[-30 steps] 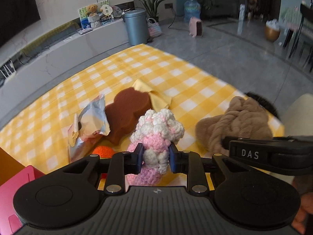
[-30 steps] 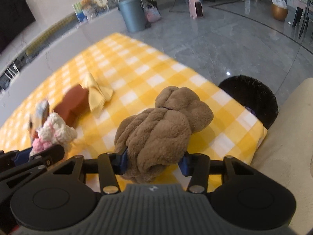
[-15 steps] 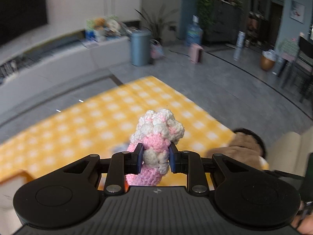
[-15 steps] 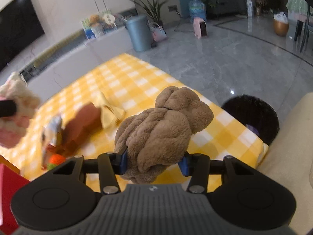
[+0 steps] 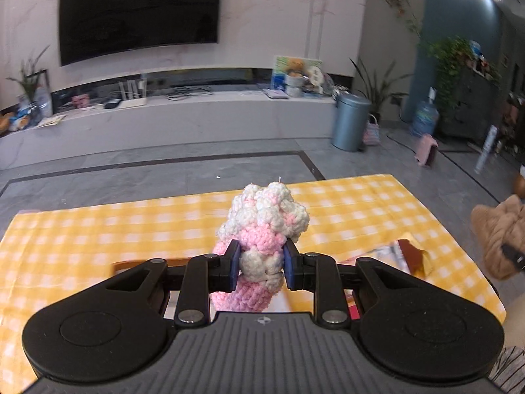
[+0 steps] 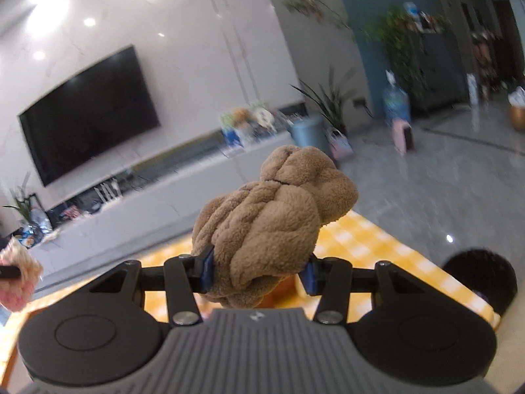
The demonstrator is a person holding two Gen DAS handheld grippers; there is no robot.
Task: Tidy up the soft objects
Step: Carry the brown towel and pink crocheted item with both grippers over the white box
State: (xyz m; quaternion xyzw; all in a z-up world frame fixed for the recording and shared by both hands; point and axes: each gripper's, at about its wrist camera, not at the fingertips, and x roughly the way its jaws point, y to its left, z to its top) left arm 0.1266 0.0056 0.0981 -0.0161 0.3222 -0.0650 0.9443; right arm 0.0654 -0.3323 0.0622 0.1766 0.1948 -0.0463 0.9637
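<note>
The left gripper had its pads squeezed onto a pink and white crochet toy, held up off the counter with its yellow checked cloth. The right gripper was clamped around a brown fluffy plush, also lifted clear of the counter, over its right end. A black bin sat on the floor just beside that corner.

The left gripper has its fingers clamped on a crocheted toy; the right gripper fingers grip a brown plush, both raised.
</note>
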